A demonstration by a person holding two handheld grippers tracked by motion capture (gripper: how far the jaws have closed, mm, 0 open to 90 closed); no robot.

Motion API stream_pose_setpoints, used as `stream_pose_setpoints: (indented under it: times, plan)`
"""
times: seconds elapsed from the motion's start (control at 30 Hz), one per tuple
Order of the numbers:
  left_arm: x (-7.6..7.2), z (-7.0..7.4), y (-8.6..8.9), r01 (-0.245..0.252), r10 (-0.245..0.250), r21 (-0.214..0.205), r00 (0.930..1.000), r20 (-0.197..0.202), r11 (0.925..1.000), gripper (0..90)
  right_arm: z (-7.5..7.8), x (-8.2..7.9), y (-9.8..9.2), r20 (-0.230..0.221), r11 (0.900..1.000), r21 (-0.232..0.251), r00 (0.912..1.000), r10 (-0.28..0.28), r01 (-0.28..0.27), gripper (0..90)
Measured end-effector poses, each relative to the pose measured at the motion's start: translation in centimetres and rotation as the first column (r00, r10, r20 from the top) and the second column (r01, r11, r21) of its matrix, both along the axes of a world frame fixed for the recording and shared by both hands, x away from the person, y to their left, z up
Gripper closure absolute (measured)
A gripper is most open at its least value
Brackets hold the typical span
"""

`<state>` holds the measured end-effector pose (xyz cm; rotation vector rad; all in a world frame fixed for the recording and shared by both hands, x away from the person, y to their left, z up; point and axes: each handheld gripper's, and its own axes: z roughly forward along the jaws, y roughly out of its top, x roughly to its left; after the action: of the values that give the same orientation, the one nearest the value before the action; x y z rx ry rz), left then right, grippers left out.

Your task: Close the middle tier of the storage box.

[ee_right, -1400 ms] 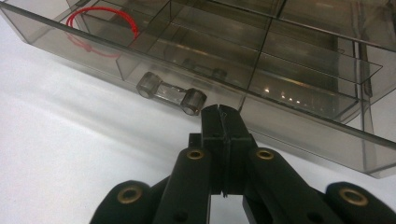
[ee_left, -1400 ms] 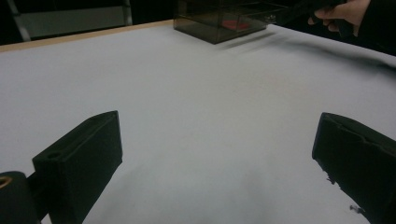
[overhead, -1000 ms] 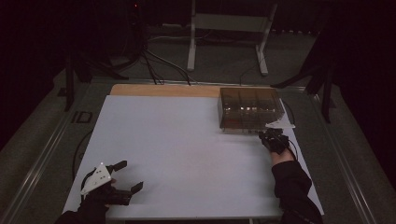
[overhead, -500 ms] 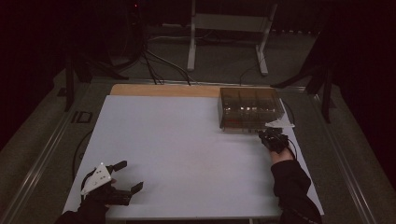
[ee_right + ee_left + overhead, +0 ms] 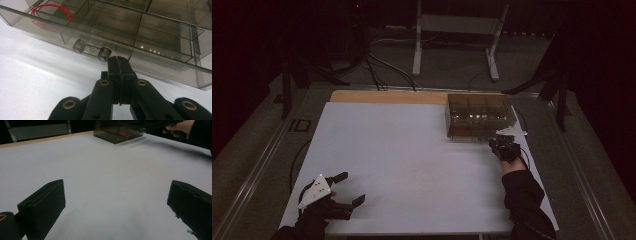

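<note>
High view: the right claw (image 5: 498, 143) is seen at the near side of the smoky plastic drawer box (image 5: 479, 116), at the far right of the white tabletop (image 5: 412, 160). The left claw (image 5: 348, 189) is parked near the front left corner, well apart from the box.

Left gripper view: its jaws are spread over bare tabletop, nothing between them.

Right gripper view: the jaws are pressed together, empty, tip just beside the clear drawer handle (image 5: 92, 49), probably to hook or nudge it. A red band (image 5: 51, 15) lies in a compartment beyond and to the left of the tip.
</note>
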<state>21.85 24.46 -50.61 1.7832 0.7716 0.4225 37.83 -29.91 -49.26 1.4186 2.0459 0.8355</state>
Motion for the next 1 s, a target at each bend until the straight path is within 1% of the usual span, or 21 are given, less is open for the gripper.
stream_pose_setpoints:
  times: [0.67,1.0]
  plan:
    - [-0.04,-0.04,-0.04,0.002,-0.002,0.003,1.0000,0.000,1.0000,3.3,0.03,0.50,0.00,-0.007,1.0000,0.004,0.9999,-0.008,0.008,90.0]
    - [-0.04,0.01,-0.02,0.002,-0.002,0.000,1.0000,0.001,1.0000,3.3,0.14,0.78,0.01,-0.003,0.9999,0.003,0.9999,-0.010,0.010,90.0]
